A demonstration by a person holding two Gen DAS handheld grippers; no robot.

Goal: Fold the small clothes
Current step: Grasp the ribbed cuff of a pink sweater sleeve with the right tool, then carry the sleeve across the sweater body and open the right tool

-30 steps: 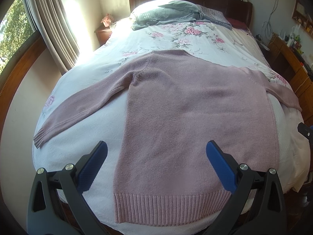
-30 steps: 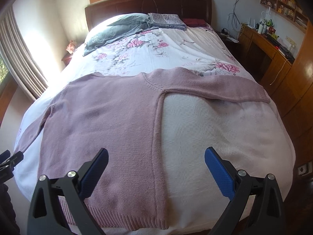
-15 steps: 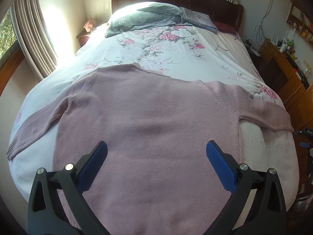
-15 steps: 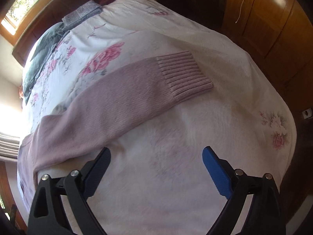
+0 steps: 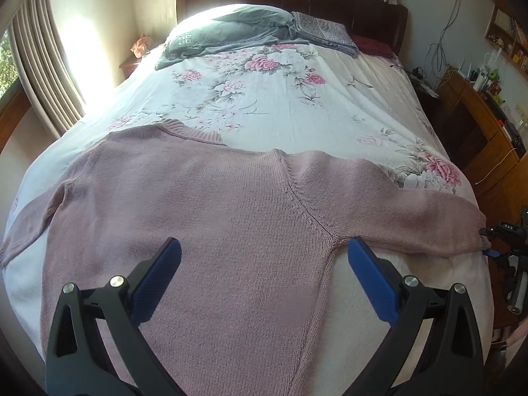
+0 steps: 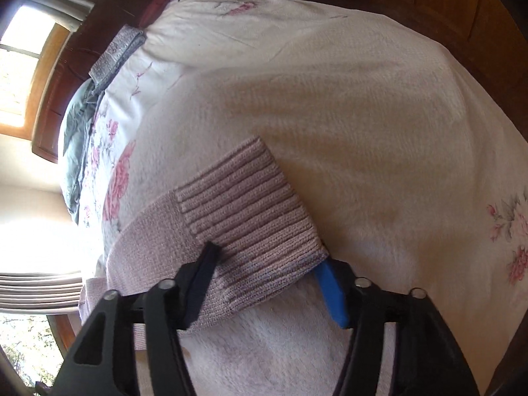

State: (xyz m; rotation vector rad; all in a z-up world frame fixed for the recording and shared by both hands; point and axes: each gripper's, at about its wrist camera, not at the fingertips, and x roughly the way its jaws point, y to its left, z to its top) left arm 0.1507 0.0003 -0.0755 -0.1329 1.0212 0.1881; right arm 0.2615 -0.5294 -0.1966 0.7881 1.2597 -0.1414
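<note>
A pink knit sweater [image 5: 204, 217] lies spread flat across the foot of the bed, neckline toward the pillows and both sleeves stretched out sideways. My left gripper [image 5: 264, 244] hovers open over its body, the right blue pad close to the armpit seam. The right sleeve's ribbed cuff [image 6: 250, 204] fills the right wrist view. There my right gripper [image 6: 268, 257] straddles the cuff's near corner with its jaws partly closed but still apart, one finger on top and the blue pad at the cuff's edge. The right gripper [image 5: 501, 234] also shows at the sleeve end in the left wrist view.
The bed has a floral white cover [image 5: 280, 99] and a cream blanket [image 6: 379, 132] under the cuff. A grey garment on the pillow [image 5: 227, 36] and a folded patterned cloth [image 5: 323, 31] lie by the headboard. A wooden desk [image 5: 488, 122] stands at the right.
My right gripper swung from the sweater's body to the right cuff and narrowed its jaws around it. My left gripper moved right and forward over the sweater, staying open.
</note>
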